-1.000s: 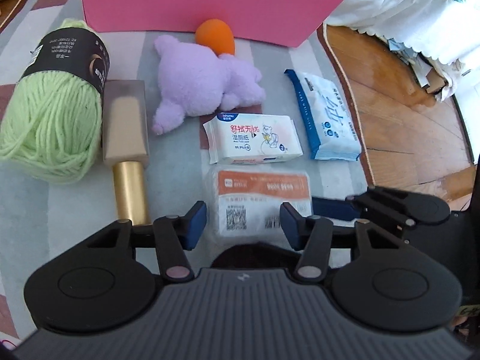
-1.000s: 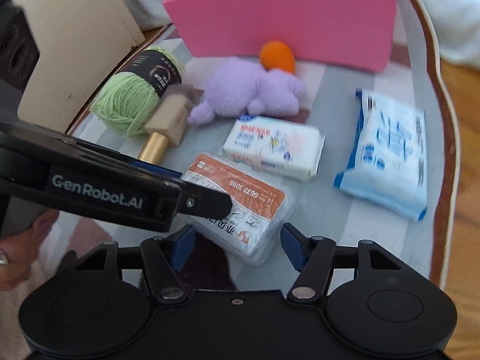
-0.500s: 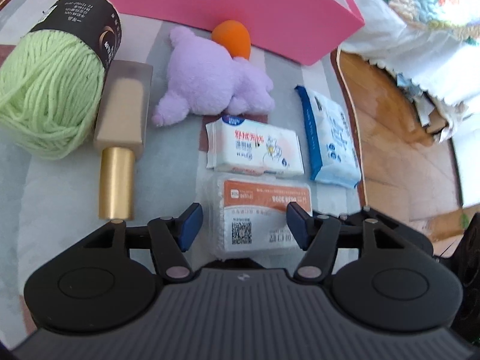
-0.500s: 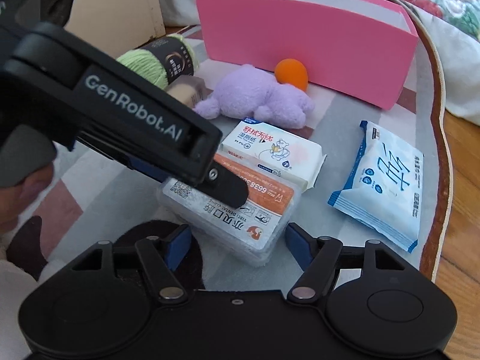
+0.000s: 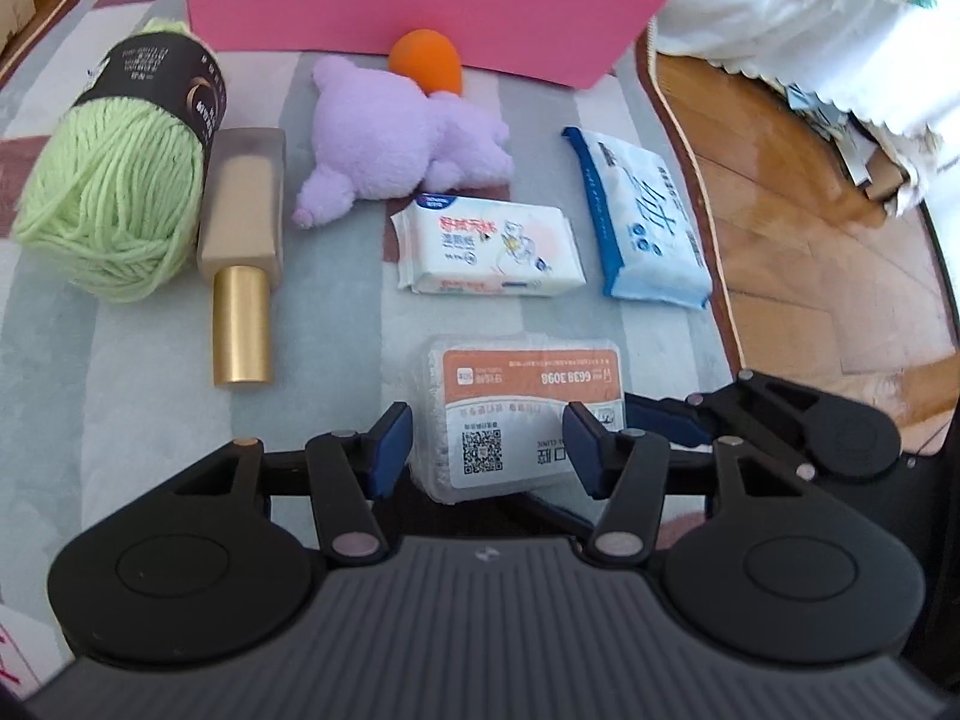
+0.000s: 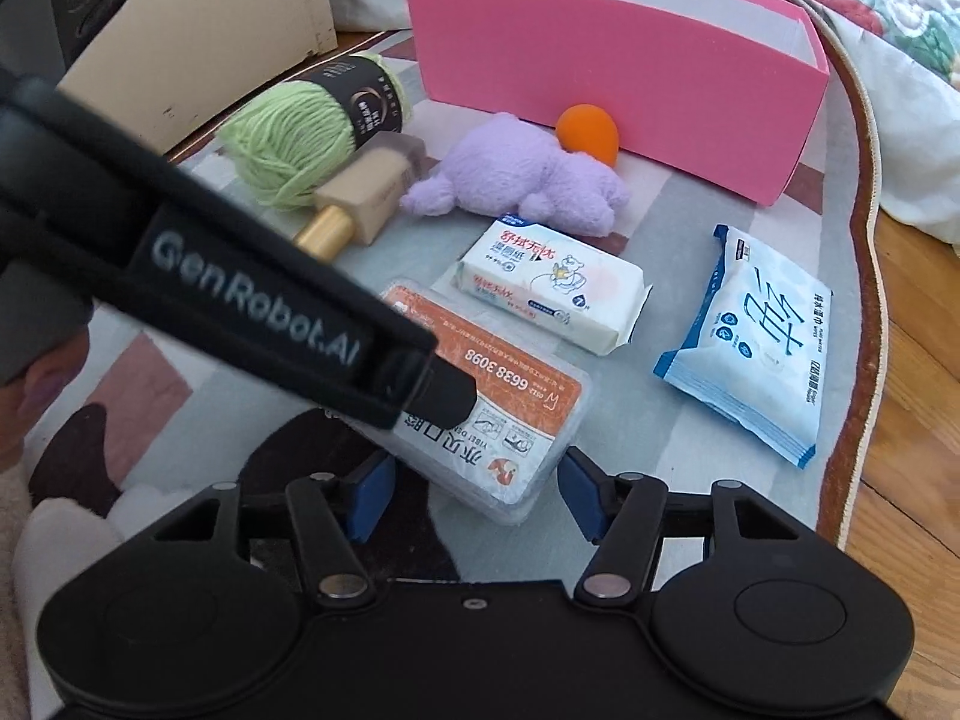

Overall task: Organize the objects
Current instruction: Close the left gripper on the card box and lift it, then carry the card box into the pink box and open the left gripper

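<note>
- Far left on the rug (image 5: 336, 312): the green yarn ball (image 5: 114, 204) lies beside the gold-capped bottle (image 5: 243, 252), the two touching or nearly so; both are well apart from either gripper and look like later picks.
- Centre, further back: the purple plush toy (image 5: 396, 144) with the orange sponge (image 5: 426, 63) against it, and behind them the pink box (image 6: 618, 78), open at the top (presumably where things are to go).
- Centre, near: the clear plastic case with the orange label (image 5: 525, 414) lies flat just ahead of the left gripper (image 5: 489, 450). Its long axis runs across the view, so it spans the gap from finger to finger.
- The left gripper's jaws are closing with the near end of the case between them; from its own camera the blue pads stand at the case's sides, and I cannot tell for sure that they press on it yet.
- In the right wrist view the left gripper reaches in from the left and hangs over the case's label, so it is the nearer one.
- The right gripper (image 6: 474, 495) points at the case's near corner; its jaws are closing too, spread wider than that corner, touching nothing.
- Right: the white wipes pack (image 5: 489, 246) lies beyond the case, and the blue wipes pack (image 5: 648, 216) sits nearest the rug's edge, by the wooden floor (image 5: 810, 228).
</note>
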